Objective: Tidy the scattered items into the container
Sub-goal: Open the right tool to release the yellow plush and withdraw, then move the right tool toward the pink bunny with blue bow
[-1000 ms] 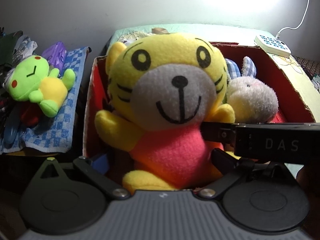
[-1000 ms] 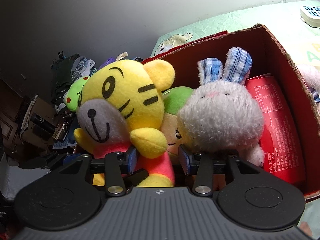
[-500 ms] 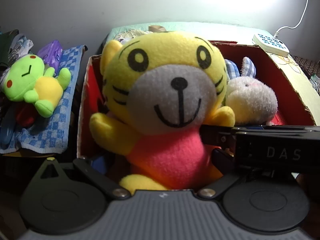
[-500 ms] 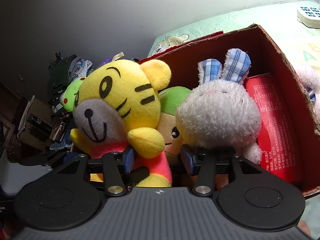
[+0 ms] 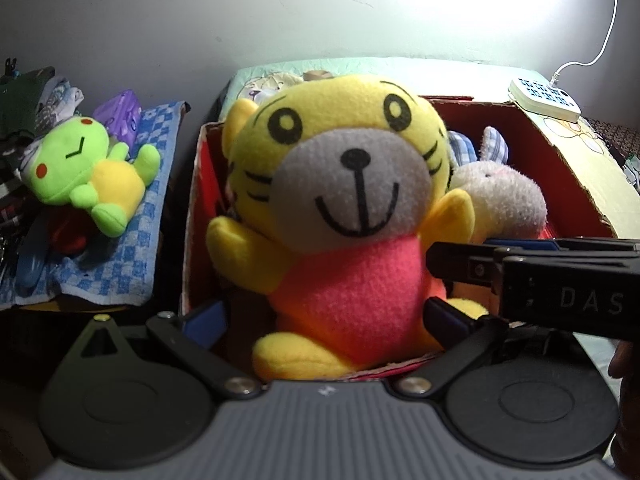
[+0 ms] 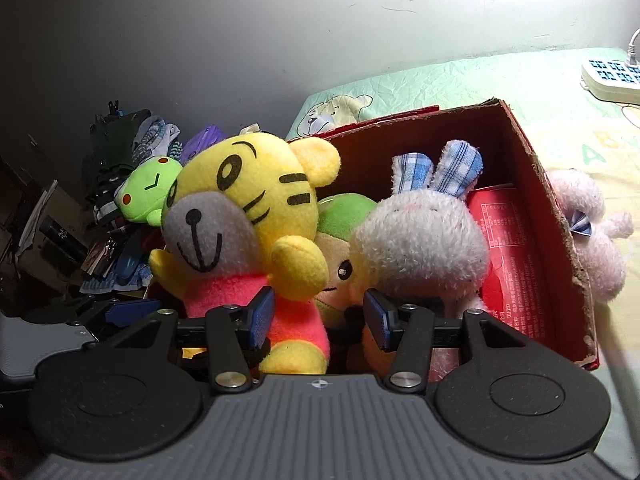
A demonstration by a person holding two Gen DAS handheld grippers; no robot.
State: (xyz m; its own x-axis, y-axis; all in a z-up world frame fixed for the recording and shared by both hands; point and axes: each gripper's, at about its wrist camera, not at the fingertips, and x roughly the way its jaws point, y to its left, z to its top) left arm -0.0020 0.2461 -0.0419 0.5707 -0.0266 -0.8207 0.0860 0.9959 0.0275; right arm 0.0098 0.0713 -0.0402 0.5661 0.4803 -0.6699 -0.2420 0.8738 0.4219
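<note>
The left claw (image 5: 324,320) is spread wide, one blue pad on either side of the yellow tiger plush (image 5: 340,216), neither visibly pressing it; the tiger sits upright at the near end of the red cardboard box (image 5: 560,152), feet almost on the front edge. The right claw (image 6: 318,316) is parted too, its pads framing a gap low in the box between the tiger and the white rabbit with checked ears (image 6: 420,236), pinching nothing. A green-capped doll (image 6: 340,248) is wedged between those two.

My worry is that the tiger is top-heavy and perched right at the rim: a claw pulling away could snag the fleece and tip it forward out of the box. The two claws also sit close and could knock each other.

The box looks crowded, so the toys left outside may not fit easily. A green frog plush (image 5: 84,168) lies on a blue checked cloth (image 5: 132,256) to the left, and a pink plush (image 6: 592,232) lies on the bed (image 6: 460,80) against the box's outer wall. A white power strip (image 5: 544,98) sits beyond.
</note>
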